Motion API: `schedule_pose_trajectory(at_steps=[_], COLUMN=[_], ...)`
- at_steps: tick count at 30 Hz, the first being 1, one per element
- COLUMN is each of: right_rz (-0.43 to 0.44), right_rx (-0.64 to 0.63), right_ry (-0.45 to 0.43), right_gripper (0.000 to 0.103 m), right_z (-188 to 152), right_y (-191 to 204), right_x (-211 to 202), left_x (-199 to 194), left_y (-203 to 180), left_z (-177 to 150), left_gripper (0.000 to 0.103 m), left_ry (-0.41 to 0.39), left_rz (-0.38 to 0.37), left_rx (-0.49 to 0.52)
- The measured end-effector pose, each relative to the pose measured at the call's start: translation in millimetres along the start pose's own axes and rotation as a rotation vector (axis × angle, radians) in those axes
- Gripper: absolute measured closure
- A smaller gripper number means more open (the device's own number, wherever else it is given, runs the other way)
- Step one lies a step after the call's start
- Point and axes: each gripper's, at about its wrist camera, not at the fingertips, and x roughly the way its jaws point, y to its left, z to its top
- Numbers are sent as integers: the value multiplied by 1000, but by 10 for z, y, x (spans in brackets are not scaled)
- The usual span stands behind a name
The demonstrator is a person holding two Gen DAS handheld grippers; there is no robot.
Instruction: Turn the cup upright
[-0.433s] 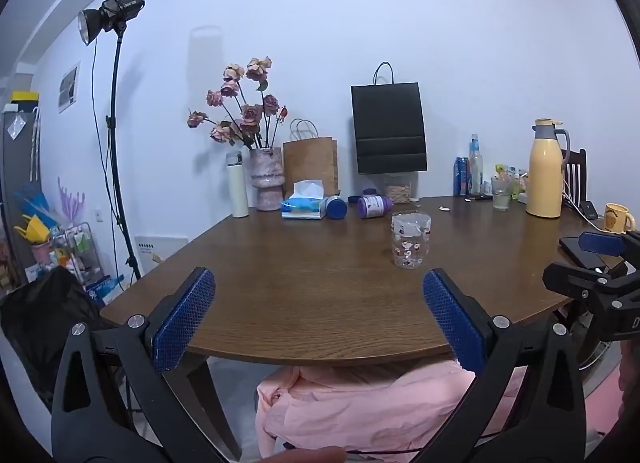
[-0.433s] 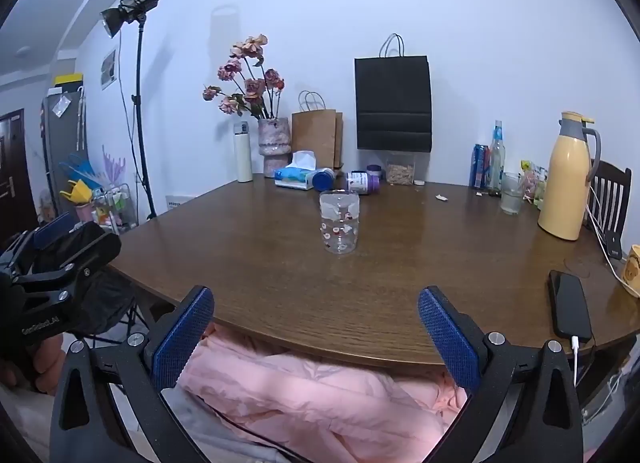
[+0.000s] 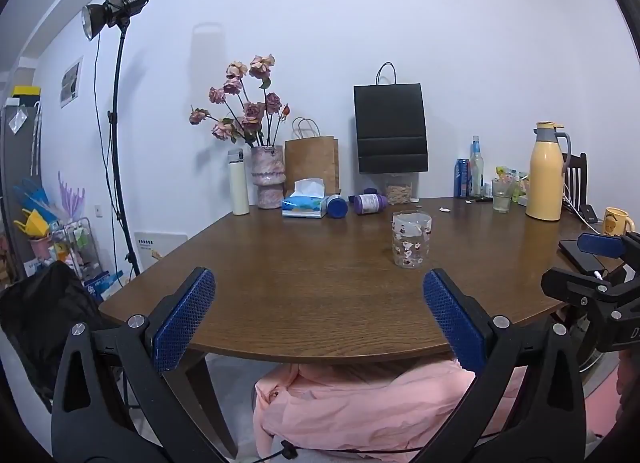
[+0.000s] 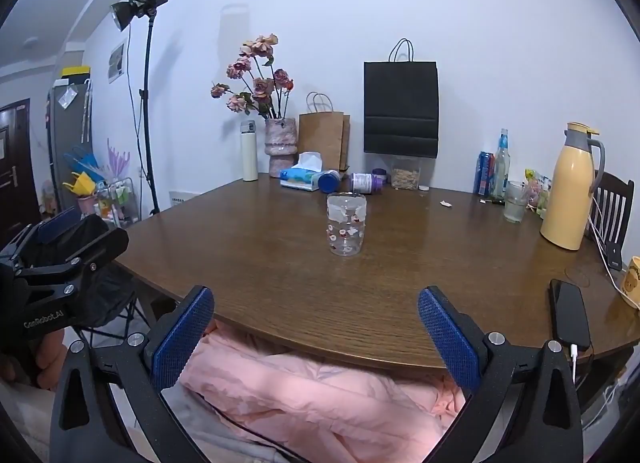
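Observation:
A clear plastic cup (image 3: 411, 239) (image 4: 346, 229) printed with small cartoon figures stands on end in the middle of the brown wooden table (image 3: 320, 295), wider end up. My left gripper (image 3: 316, 279) is open before the table's near edge, well short of the cup, with nothing between its blue pads (image 3: 186, 319). My right gripper (image 4: 315, 295) is likewise open and empty at the near edge, the cup straight ahead of it. Each gripper also shows at the side of the other's view: right gripper (image 3: 600, 263), left gripper (image 4: 60, 247).
Along the far edge stand a flower vase (image 3: 267, 177), a white flask (image 3: 239, 183), a tissue pack (image 3: 304, 203), lying bottles (image 3: 370, 203), paper bags and a yellow jug (image 3: 545, 175). A phone (image 4: 568, 313) lies at the right edge. Pink cloth (image 4: 320, 395) lies below the near edge.
The right wrist view has shifted slightly, so the cup sits a little lower and further right in it. Nothing on the table has moved; both grippers stay open.

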Motion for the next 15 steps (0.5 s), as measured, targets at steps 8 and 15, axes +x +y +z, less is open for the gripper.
schedule_pose_trajectory(at_steps=[8, 15], right_rz=[-4, -7], right_rx=[2, -4], right_ry=[8, 8], right_gripper=[0, 0], right_z=[8, 0], right_y=[-21, -4], right_x=[12, 17], left_x=[28, 38], left_y=[-2, 2], left_z=[-22, -21], left_gripper=[0, 0], left_ry=[22, 22], left_rz=[-11, -14], left_rx=[3, 0])
